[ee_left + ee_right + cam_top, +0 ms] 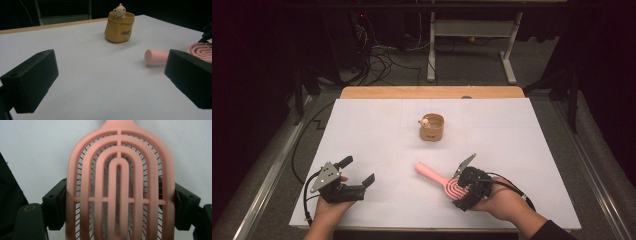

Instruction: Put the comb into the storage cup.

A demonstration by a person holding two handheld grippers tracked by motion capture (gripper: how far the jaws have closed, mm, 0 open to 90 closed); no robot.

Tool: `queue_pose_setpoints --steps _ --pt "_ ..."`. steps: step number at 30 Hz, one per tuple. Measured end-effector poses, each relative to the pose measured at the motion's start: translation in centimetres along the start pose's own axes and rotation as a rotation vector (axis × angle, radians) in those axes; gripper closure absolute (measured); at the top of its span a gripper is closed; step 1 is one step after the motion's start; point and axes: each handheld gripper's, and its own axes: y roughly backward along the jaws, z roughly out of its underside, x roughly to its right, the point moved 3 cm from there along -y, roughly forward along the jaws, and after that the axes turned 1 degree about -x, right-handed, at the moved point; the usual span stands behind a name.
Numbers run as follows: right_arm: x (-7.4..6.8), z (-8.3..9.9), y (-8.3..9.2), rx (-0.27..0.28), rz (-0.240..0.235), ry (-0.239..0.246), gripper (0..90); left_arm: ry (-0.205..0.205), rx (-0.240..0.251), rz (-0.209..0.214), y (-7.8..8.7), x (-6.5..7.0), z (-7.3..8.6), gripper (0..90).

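The pink brush [443, 182] lies on the white sheet [377, 130] near your edge of the table, handle pointing toward the middle, bristles down as far as the close view lets you judge. Your right gripper [462, 187] has its jaws set against both sides of the brush head [120, 192], clamped on it across its width. Your left gripper [359, 175] rests well apart to the left, jaws wide open with nothing between them, aimed across the sheet toward the brush handle [156, 56]. Farther out, at the middle of the sheet, stands a yellow pouch [432, 127] with a small figure [119, 11] on its rim.
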Motion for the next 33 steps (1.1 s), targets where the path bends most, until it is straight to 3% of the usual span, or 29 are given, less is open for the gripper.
queue_pose_setpoints --steps 8,15,21,24,33 --pt "0.1 -0.3 1.2 0.018 -0.006 0.011 20.7 -0.065 0.008 -0.058 0.1 0.7 -1.4 0.0" --pt "0.3 -0.8 2.6 0.031 0.005 0.026 20.7 -0.113 0.05 -0.095 0.4 1.0 -5.0 0.0" --pt "0.2 -1.4 3.4 0.038 0.006 0.04 20.7 -0.146 0.101 -0.101 -0.5 1.7 -7.9 0.0" --pt "0.1 -1.7 3.6 0.044 0.003 0.043 20.7 -0.175 0.077 -0.123 -1.5 2.0 -7.4 0.0" --pt "0.3 -2.2 3.9 0.048 0.01 0.059 20.6 -0.217 -0.027 -0.131 -3.8 3.6 -3.1 0.0"
